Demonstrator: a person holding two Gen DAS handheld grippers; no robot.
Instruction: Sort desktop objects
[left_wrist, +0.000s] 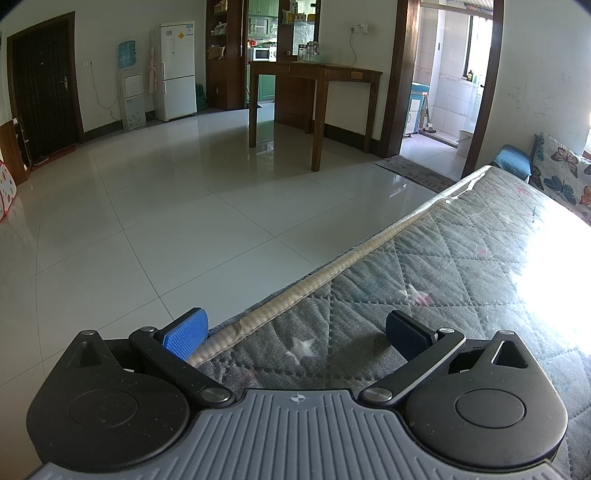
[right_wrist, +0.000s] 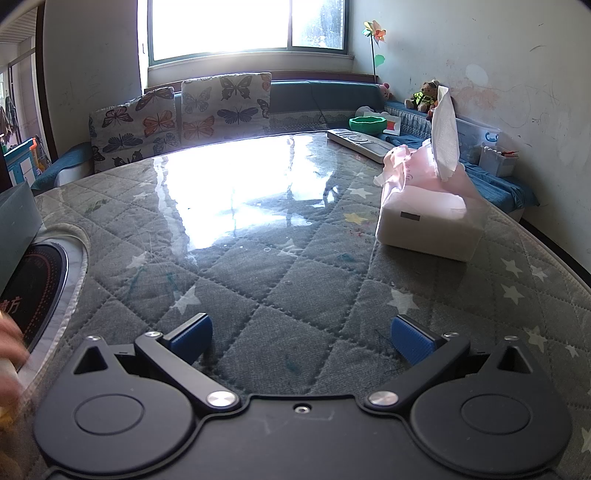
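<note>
Both grippers wide and empty over the quilted table, nothing picked yet.

Nearest the lens, the right gripper (right_wrist: 301, 338) hangs low over the table (right_wrist: 258, 280) with jaws spread wide and nothing between them; the left gripper (left_wrist: 295, 334) is just as wide and empty, straddling the table's near edge and facing the room, away from the things to sort. Those lie ahead and right of the right gripper: a tissue pack (right_wrist: 428, 218) with a sheet standing up, and beyond it a remote (right_wrist: 360, 144) near the far edge, both well apart from the jaws. To do this well, I would take the pack first, approach level, centre the jaws on its firm lower body across the narrower side, not the loose sheet or crumpled wrapper, and close gently since it will squash. Glare from the window washes out mid-table, so anything lying there cannot be told.
</note>
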